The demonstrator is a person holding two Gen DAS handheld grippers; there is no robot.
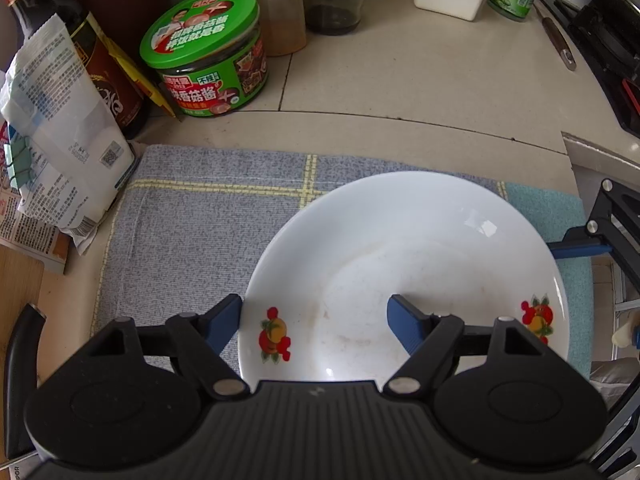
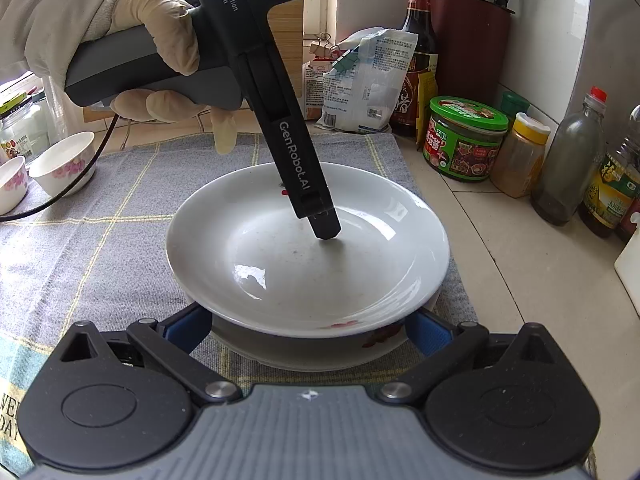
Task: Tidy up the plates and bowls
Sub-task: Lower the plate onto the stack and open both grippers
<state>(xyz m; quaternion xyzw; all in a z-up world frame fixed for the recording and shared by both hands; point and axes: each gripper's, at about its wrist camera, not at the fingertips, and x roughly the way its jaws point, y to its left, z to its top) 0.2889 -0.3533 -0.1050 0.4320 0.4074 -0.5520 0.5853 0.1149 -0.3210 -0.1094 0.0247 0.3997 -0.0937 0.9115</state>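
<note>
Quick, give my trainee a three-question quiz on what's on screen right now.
1. True or false: the left gripper straddles the white plate's rim, with one finger inside it.
2. The white plate rests on: A) bare cloth, B) another dish, C) a cutting board?
3. What colour is the lid of the mushroom sauce jar?
Key: 1 true; 2 B; 3 green.
</note>
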